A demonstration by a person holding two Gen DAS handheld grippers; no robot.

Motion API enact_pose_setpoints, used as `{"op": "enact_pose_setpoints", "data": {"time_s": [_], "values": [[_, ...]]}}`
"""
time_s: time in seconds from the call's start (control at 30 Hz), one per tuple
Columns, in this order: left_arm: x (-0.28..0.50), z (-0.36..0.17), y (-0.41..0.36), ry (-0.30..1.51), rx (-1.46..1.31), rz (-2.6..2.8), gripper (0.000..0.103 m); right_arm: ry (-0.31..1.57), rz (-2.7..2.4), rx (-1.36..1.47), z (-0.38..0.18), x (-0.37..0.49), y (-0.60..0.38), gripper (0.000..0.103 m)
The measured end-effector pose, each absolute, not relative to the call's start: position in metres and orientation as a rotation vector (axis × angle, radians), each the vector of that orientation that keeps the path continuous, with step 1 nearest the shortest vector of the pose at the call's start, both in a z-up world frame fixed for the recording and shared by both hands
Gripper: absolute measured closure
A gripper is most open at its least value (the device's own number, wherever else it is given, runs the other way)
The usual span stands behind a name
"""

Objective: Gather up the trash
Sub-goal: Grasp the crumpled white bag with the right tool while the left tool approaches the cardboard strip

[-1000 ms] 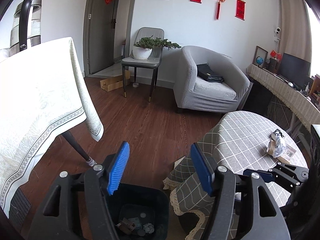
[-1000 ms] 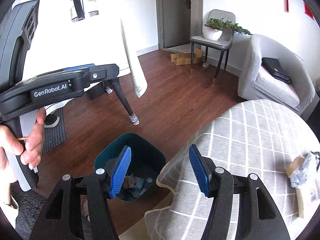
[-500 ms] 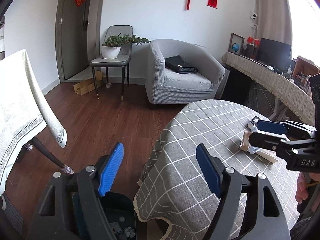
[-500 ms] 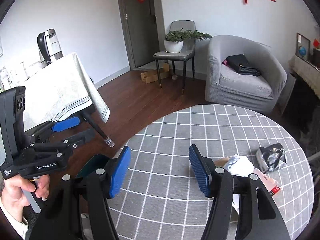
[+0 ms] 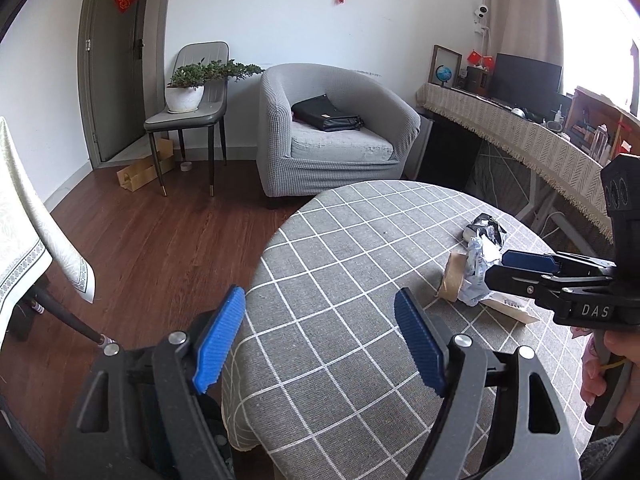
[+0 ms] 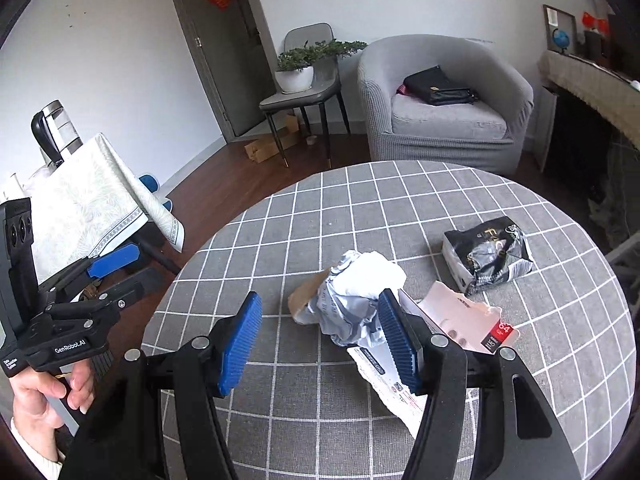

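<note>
left gripper jaws just widened, nothing between, hanging over the round table's near-left edge, lots of bare checked cloth, right gripper gaping, empty, crumpled wrapper touching its right pad, black bag further right

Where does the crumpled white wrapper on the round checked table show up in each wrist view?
Left wrist: the crumpled white wrapper lies at right of centre, partly hidden by the right gripper.
Right wrist: it sits just below centre, just ahead of the right-hand blue pad of that gripper.
Shared landmark: the black foil bag, lying farther away on the table than the wrapper.
</note>
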State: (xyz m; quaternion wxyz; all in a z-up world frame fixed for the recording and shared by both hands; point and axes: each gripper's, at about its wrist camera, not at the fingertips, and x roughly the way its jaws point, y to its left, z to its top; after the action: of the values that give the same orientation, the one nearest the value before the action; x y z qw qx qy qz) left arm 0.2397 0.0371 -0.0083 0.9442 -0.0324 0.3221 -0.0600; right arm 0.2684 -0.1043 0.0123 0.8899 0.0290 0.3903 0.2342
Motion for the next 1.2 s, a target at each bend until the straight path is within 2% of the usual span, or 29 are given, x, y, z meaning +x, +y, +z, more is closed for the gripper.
{"op": "enact_pose_setpoints", "data": {"time_s": [0.83,1.2], "values": [[0.272,-0.025,-0.010,0.700,-0.005,-0.257,0.022,0.844,0.444,0.148,-0.002,0.299,-0.127,0.041],[0.286,-0.040,-0.039,0.795,0.018,-0.384,0.022,0.860,0.460,0.155,-0.003,0.321,-0.109,0.041]]}}
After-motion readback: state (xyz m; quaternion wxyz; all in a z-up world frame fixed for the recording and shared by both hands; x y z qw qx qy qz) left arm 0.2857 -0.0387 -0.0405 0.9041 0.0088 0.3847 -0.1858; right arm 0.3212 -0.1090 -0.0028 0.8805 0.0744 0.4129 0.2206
